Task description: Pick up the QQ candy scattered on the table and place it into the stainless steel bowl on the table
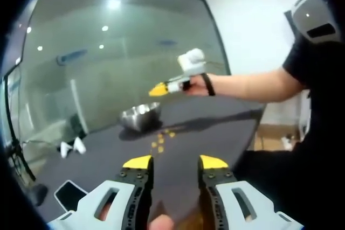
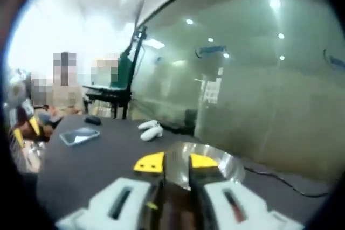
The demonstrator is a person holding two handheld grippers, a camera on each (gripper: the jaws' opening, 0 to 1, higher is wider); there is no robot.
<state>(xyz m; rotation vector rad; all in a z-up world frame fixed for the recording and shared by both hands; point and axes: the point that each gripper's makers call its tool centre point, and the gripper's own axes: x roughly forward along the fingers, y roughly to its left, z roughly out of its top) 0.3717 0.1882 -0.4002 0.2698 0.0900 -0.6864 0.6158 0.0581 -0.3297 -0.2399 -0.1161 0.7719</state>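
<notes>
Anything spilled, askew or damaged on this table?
Only the expected scatter: small orange candies lie loose on the dark table beside the upright stainless steel bowl. The right claw hangs above the bowl. Nothing looks damaged.

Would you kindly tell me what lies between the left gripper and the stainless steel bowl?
In the left gripper view, scattered candies lie on the dark table between the left gripper and the bowl.

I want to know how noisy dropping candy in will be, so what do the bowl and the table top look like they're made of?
The bowl looks like polished metal, probably stainless steel: its wall shines and mirrors the room. The table has a dark, matte top with almost no glare; whether that is laminate, a cloth or a mat, the pictures leave open.
</notes>
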